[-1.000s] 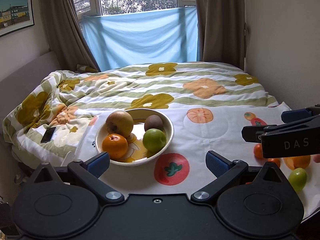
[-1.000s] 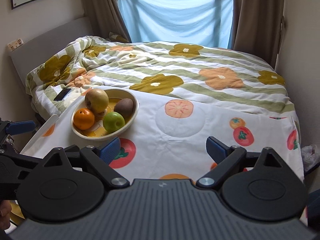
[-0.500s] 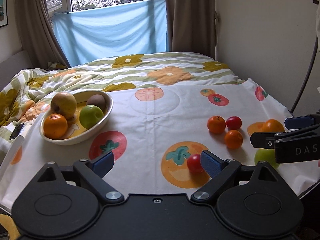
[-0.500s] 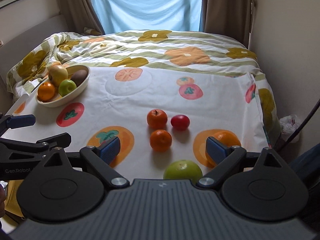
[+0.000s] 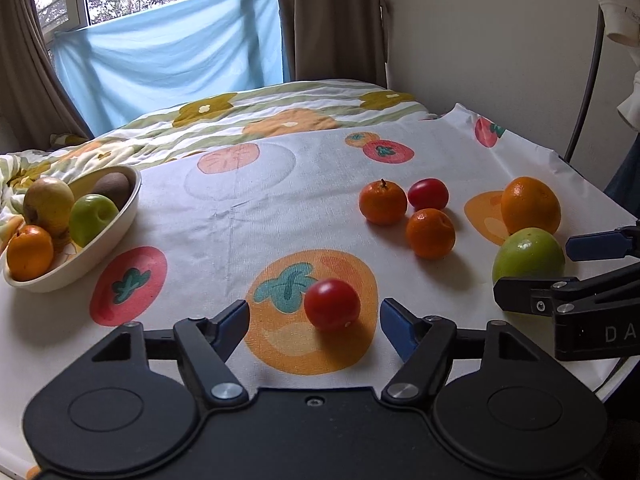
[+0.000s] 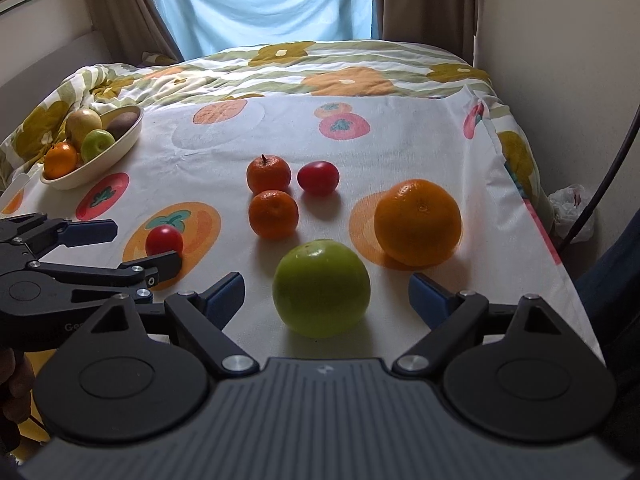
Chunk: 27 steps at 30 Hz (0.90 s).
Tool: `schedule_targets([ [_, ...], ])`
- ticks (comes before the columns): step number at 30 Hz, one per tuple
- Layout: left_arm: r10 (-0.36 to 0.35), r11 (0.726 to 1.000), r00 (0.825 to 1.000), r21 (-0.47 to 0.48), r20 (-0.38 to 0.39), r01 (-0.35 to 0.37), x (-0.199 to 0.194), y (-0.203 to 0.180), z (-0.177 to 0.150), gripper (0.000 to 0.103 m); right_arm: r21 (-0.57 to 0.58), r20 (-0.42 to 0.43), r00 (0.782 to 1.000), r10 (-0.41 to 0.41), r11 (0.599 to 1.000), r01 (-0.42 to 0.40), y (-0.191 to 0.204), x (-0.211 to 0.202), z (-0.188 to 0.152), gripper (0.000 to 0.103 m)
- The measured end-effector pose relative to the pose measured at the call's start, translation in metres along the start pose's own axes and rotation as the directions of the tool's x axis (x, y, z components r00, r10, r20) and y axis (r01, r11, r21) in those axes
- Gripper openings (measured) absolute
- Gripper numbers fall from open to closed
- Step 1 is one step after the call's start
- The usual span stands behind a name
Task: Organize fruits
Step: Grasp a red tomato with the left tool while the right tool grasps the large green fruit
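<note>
Fruits (image 5: 332,304) near tool lettered "DA" (image 5: 616,334); other lettering cut off.

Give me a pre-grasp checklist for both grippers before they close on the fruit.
1. Small red tomato between left gripper pads: ok; jaws closing, no contact yet.
2. Big green apple centred in right gripper: ok, jaws wide.
3. Large orange clear of right pads: cannot tell, it sits close.
4. Grippers apart from each other: ok.
5. Cream oval bowl has room: cannot tell, four fruits inside.
</note>
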<state>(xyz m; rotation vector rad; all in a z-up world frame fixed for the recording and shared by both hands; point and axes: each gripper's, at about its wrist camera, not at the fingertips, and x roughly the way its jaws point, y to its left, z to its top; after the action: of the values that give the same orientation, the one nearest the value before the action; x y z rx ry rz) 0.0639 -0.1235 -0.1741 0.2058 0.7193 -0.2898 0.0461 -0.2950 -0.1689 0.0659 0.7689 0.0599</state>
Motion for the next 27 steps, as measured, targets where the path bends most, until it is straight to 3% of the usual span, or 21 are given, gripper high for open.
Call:
schedule_targets([
  [12,-0.028,1.000,0.999,-0.010,-0.029,0.028,0.011,-0.003,0.002,0.037,-0.010,-0.017,1.000,-0.007,1.000,0.006,0.002,0.003,-0.002,0.094],
  [27,-0.017,1.000,0.999,-0.020,-0.029,0.016,0.006,0.000,-0.003,0.035,-0.022,-0.036,0.999,-0.034,0.999,0.033,0.012,0.010,-0.002,0.078],
])
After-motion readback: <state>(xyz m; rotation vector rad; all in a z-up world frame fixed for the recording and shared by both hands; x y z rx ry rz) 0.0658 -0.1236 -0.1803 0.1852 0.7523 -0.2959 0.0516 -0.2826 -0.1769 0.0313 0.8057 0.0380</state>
